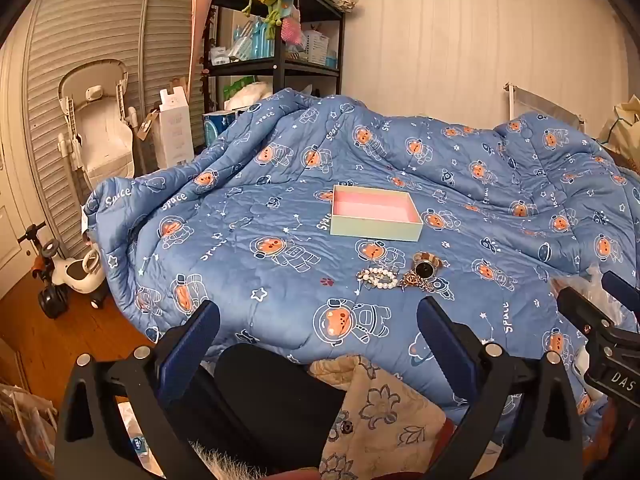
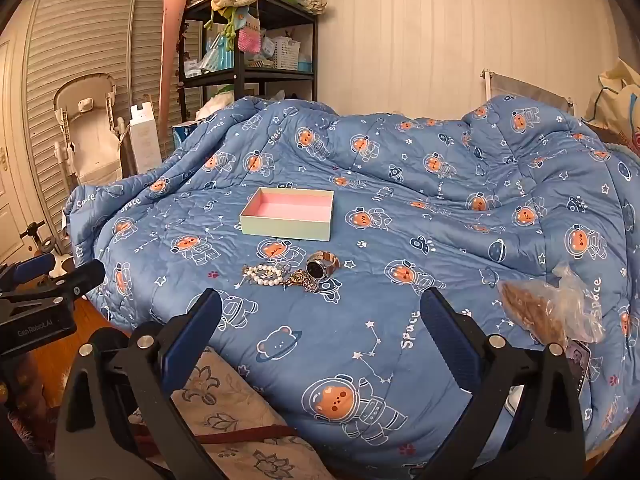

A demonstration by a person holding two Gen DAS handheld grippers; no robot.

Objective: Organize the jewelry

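Left wrist view. Left claw (image 1: 318, 316): both blue-padded fingers spread wide, nothing between them, held above the near edge of the bed. Blue space-bear quilt (image 1: 248, 240): covers the bed, rumpled toward the wall. Shallow box (image 1: 375, 213): pale green outside, pink lining, lid off, nothing visible inside, resting flat on the quilt beyond the claw. Jewelry lies in a small cluster on the quilt, between the box and the claw, apart from both. Pearl bracelet (image 1: 378, 277): left item of the cluster. Watch (image 1: 425, 266): dark round face, metal band, right of the pearls. Gold chain piece (image 1: 416, 281): bunched just below the watch, touching it. Right claw (image 1: 592, 304): enters at the right edge, fingers parted, empty. Floral fabric (image 1: 380, 404): under the quilt's near edge. Black shelving unit (image 1: 276, 40): against the far wall, crowded with goods.

Right wrist view. Right claw (image 2: 320, 314): fingers set wide apart, holding nothing, above the quilt (image 2: 400, 280). Box (image 2: 288, 213): ahead and slightly left, open side up. Pearl bracelet (image 2: 264, 275), gold chain piece (image 2: 302, 280) and watch (image 2: 320, 266): grouped on the quilt just nearer than the box, left of centre between the finger lines. Clear plastic bag (image 2: 548, 308): brown contents, lying on the quilt near the right finger. Left claw (image 2: 52, 276): visible at the left edge, fingers apart, empty. Baby chair (image 2: 86, 128): stands beside the louvred doors.
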